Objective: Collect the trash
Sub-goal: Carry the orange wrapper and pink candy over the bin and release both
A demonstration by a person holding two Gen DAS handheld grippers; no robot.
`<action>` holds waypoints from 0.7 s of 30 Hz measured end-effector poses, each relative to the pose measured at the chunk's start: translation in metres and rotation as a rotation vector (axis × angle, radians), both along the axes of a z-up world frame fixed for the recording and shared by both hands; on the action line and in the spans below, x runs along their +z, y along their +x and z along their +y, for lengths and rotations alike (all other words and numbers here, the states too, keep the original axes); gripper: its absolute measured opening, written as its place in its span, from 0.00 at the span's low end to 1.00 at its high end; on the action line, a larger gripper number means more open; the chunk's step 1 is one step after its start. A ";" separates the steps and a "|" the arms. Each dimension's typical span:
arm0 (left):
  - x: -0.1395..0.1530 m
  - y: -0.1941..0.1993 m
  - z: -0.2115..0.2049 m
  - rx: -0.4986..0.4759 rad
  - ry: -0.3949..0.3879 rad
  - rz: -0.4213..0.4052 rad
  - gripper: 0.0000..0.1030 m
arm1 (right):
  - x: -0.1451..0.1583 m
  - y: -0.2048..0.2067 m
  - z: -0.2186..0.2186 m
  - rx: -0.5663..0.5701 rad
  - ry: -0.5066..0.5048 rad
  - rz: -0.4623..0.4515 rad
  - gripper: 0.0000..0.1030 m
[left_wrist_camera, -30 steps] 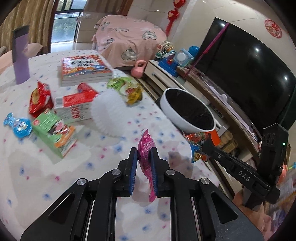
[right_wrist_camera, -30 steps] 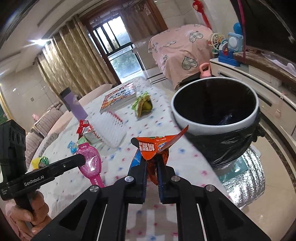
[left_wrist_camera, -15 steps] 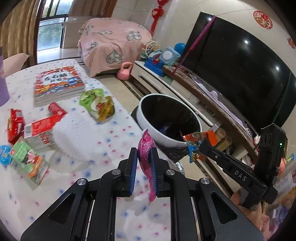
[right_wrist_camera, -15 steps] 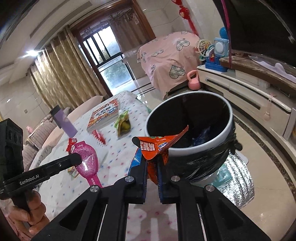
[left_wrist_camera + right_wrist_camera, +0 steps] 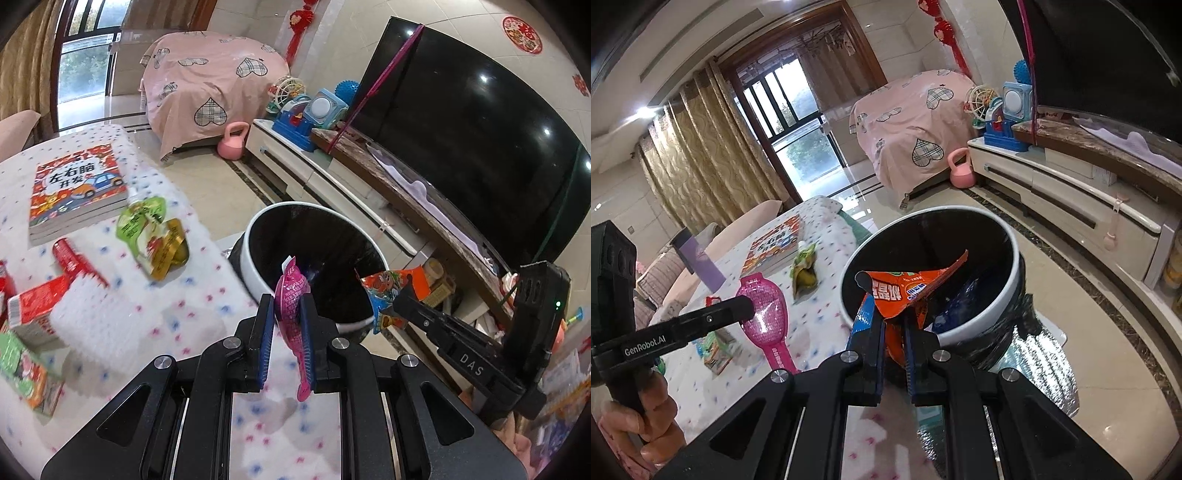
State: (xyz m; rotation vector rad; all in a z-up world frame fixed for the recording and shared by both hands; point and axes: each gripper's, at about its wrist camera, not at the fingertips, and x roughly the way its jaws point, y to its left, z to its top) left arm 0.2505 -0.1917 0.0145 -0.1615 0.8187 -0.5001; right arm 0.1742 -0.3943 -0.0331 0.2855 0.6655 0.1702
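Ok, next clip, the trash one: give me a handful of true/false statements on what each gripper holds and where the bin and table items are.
1. The left gripper is shut on a pink wrapper. True.
2. The right gripper is empty. False: it pinches an orange wrapper.
3. The bin has a black liner. True.
4. The book lies on the floor. False: it lies on the table.
5. A green pouch lies beside the book. True.

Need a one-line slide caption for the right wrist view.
Right gripper clamps an orange snack wrapper at the white-rimmed, black-lined trash bin; left gripper holds a pink fish-shaped packet.
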 end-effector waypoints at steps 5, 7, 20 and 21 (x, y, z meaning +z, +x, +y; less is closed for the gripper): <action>0.000 0.018 -0.010 -0.004 -0.011 0.013 0.13 | -0.002 0.013 -0.010 -0.010 -0.009 0.008 0.08; 0.000 0.025 -0.014 -0.005 -0.011 0.017 0.13 | -0.002 0.018 -0.015 -0.013 -0.012 0.013 0.08; -0.011 0.060 -0.042 -0.012 0.010 0.051 0.13 | -0.004 0.048 -0.025 0.001 -0.041 0.042 0.09; -0.013 0.062 -0.043 -0.010 0.008 0.058 0.13 | -0.004 0.050 -0.025 0.002 -0.044 0.046 0.09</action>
